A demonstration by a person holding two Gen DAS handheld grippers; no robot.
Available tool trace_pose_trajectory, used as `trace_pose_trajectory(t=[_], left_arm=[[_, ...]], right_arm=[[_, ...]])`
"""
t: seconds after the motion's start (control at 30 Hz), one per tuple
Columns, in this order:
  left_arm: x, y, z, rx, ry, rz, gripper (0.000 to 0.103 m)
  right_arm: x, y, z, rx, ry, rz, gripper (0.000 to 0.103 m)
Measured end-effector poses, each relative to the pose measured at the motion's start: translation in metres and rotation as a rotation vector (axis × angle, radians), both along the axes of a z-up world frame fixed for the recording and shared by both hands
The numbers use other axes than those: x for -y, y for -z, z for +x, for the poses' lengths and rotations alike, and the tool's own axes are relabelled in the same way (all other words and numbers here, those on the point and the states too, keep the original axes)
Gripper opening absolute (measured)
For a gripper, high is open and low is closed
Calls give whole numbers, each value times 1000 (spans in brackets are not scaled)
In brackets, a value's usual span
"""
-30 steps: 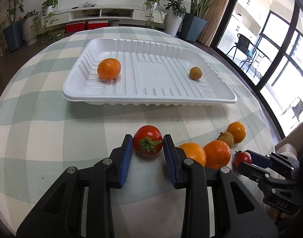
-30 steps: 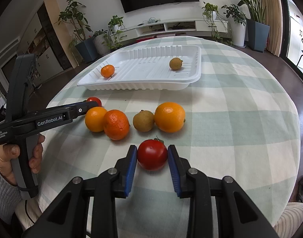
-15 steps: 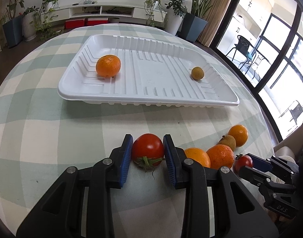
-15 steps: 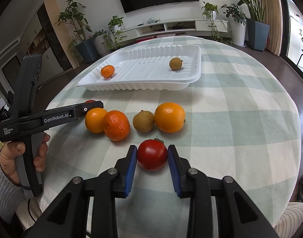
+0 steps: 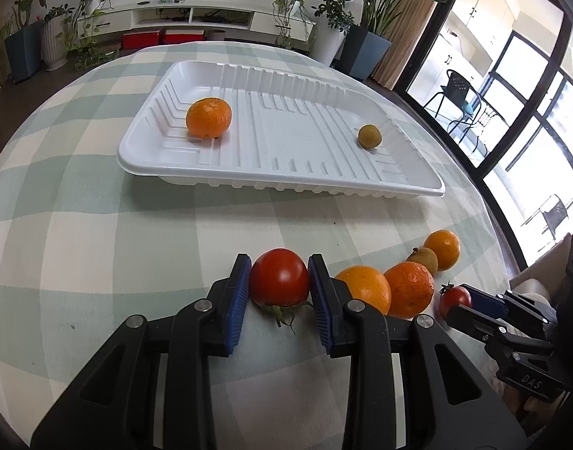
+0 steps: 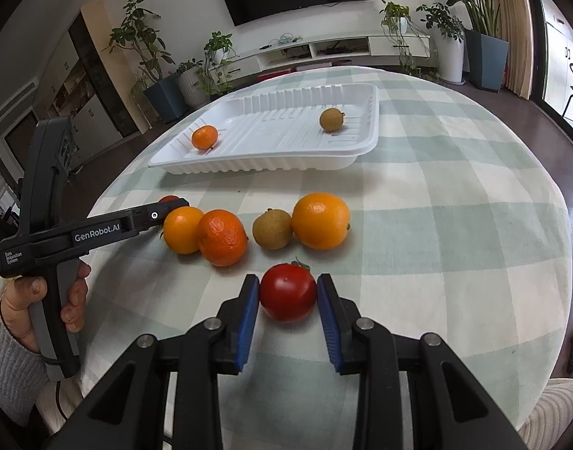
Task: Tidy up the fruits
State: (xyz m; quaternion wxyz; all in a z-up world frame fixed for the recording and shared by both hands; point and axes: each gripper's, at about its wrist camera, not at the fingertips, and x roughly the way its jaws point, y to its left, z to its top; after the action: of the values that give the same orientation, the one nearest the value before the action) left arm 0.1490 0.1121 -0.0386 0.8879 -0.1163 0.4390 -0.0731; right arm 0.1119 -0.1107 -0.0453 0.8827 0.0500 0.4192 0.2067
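Left gripper (image 5: pixel 280 279) is clamping tomato 1 (image 5: pixel 280 276), now lifting and tipping it calyx-down toward the tray (image 5: pixel 286 183); right gripper (image 6: pixel 288 294) is pinching tomato 2 (image 6: pixel 287 291), unmoved on the tablecloth (image 6: pixel 455 243).

A round bench (image 6: pixel 455 202) under a pale green and white checked cloth carries everything. A white ribbed tray (image 6: pixel 286 159) sits toward its far side. Nearer, a row of fruit lies directly on the cloth: an orange (image 6: pixel 182 229) touching a mandarin (image 6: pixel 222 238), then a small brownish pear (image 6: pixel 272 228) touching a larger orange (image 6: pixel 320 221). A tomato (image 6: pixel 288 292) sits just in front of the row.
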Motion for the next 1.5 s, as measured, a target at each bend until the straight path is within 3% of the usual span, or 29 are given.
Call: trace_pose_trajectory(t=[0.6, 1.0, 1.5], left_arm=[[-2, -35, -2, 58, 26, -52, 29], [-6, -56, 20, 88, 32, -43, 29], [-4, -52, 67, 71, 44, -26, 29]], right_arm=[[14, -25, 19, 27, 15, 89, 34], [7, -50, 58, 89, 13, 86, 34], [-3, -49, 108, 71, 8, 72, 34]])
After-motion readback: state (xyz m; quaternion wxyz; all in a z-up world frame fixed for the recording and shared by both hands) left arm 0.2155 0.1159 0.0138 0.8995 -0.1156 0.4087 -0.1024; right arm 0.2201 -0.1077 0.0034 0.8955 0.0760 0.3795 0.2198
